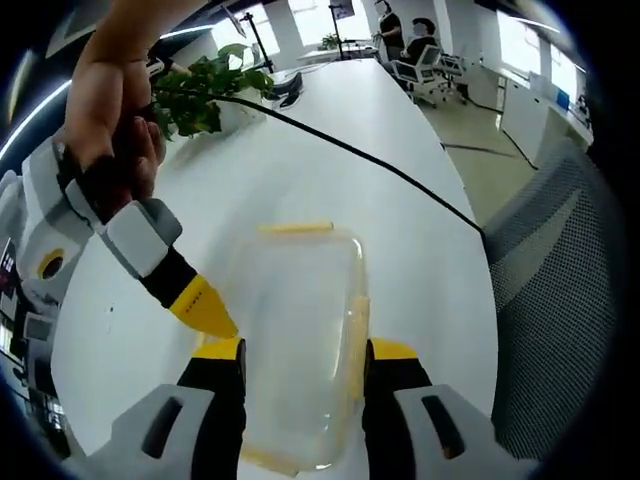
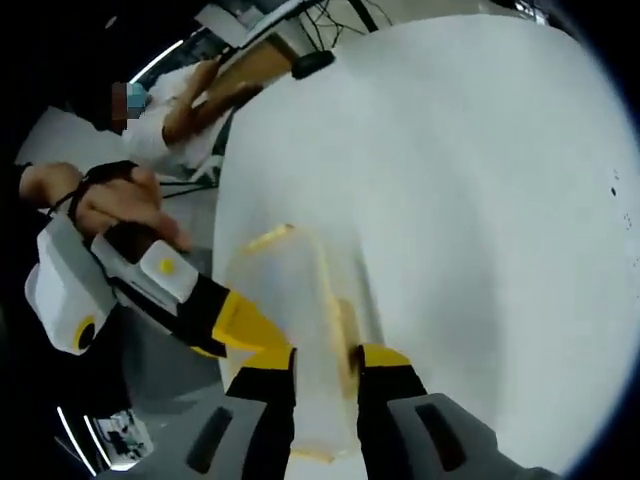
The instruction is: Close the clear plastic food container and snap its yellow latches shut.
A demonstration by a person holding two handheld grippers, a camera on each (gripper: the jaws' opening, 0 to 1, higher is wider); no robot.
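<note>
The clear plastic container (image 1: 300,320) lies on the white table (image 1: 420,270) with its lid on. Yellow latches show at its far end (image 1: 295,228) and right side (image 1: 358,325). My left gripper (image 1: 305,350) straddles the near end, its jaws against both sides. A hand brings my right gripper (image 1: 205,308) in from the left, its yellow tip at the container's left side. In the right gripper view, my right gripper (image 2: 325,355) stands narrow over the container (image 2: 285,290), with a yellow side latch (image 2: 345,335) between its jaws. The left gripper (image 2: 245,325) touches the container's left edge.
A potted plant (image 1: 200,85) stands at the table's far left, and a black cable (image 1: 380,165) runs across the table. A mesh chair (image 1: 560,290) stands at the right edge. People sit far back (image 1: 410,45). A seated person (image 2: 180,110) is beyond the table's edge.
</note>
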